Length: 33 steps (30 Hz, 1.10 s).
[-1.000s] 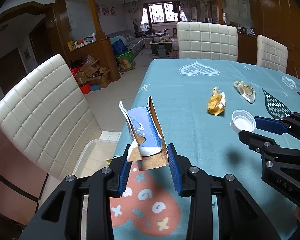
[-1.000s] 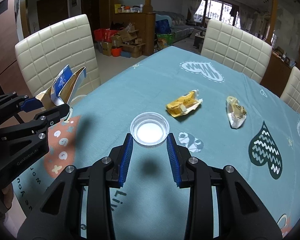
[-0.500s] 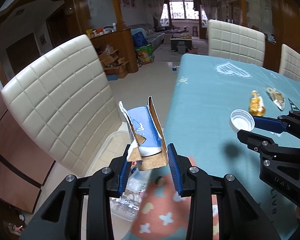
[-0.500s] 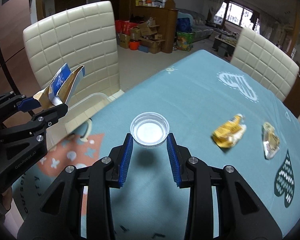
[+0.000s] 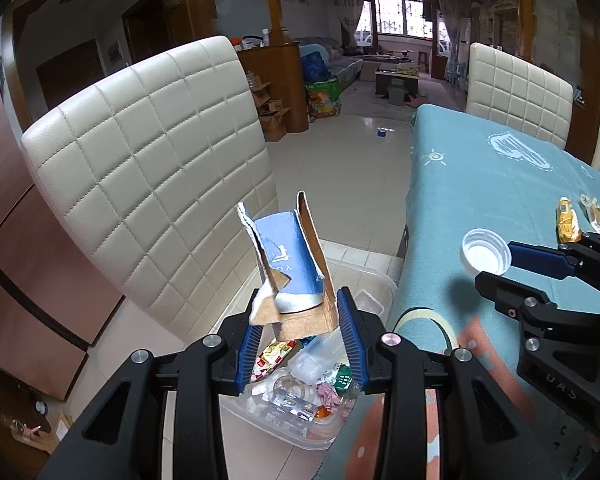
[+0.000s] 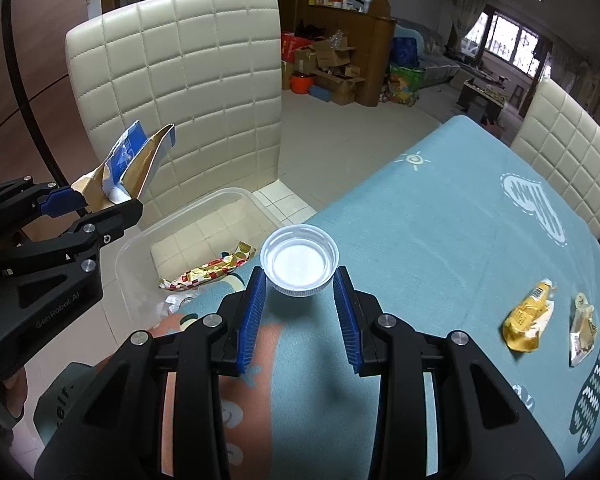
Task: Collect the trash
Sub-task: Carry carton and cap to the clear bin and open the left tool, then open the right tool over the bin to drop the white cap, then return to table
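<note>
Floor bin (image 5: 382,294) under L gripper (image 5: 300,338) (jaws opening) w/ torn carton (image 5: 290,268).

Soft daylight enters from the far windows (image 5: 396,20), slightly blown out. Room evenly lit, dim toward the wooden walls. Faint shadows on the teal tablecloth (image 6: 440,216). Heavy fisheye bending; black vignette at the corners. Motion smear on the tablecloth's near edge in the left view.

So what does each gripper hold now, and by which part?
Left gripper, jaws opening: torn carton, bottom end. Right gripper: white cap, by its rim.
</note>
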### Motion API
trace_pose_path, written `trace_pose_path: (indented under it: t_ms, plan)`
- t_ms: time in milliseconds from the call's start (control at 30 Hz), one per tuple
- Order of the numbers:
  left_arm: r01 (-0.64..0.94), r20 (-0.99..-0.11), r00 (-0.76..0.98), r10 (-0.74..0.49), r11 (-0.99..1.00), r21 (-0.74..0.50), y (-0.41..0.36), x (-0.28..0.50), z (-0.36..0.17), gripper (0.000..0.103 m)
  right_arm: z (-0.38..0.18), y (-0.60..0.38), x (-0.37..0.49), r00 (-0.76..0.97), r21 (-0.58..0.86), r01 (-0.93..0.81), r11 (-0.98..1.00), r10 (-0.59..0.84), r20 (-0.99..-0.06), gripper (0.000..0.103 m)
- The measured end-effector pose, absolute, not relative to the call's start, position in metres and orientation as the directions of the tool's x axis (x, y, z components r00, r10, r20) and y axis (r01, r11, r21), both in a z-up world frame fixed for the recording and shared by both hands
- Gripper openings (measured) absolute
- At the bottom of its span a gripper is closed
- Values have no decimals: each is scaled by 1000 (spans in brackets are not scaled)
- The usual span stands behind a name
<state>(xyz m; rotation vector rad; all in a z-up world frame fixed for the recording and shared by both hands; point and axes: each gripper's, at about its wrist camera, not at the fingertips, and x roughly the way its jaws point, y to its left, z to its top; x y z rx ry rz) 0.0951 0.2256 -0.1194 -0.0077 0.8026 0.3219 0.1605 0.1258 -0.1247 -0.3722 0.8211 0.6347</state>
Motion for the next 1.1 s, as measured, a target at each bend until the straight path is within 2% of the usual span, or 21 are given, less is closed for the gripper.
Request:
trace_pose_path:
  t_ms: [33,133,167,333,567,933,967,1000,1033,1100]
  plan:
    - [-275,-710,652,265,956,103,227,96,-120,41,-126,127,162,512,-67,-651,756,373,-774,37]
    - [-288,-714,647,268,953,96,230,98,-121,80,-131,129,164,508,-71,-652,755,365,-780,37]
    - [-299,-704,653,279,949,98,231,96,-121,82,-132,129,165,507,-72,-652,755,363,-782,37]
    - [-306,-699,645,308,943,133,232,92,-125,82,-134,132,168,499,-65,-650,757,361,-788,37]
    - [-343,-715,624,315,933,112,248,82,-129,82,-136,147,162,484,-65,-675,735,374,-791,37]
    - [-428,-690,604,399,893,142,271,59,-119,82,-134,178,155,431,-32,-732,681,426,-796,38]
    - [-433,-691,600,403,890,143,273,58,-118,82,-134,180,155,422,-26,-736,677,428,-800,40]
    - [-441,-691,596,410,886,146,275,57,-117,82,-134,181,154,417,-25,-736,677,424,-804,57]
    - [-448,-689,593,417,882,147,276,56,-117,82,-133,180,153,432,-28,-728,685,427,-795,64]
    - [-453,-688,591,420,879,148,278,54,-115,82,-129,176,150,468,-50,-717,695,428,-773,67]
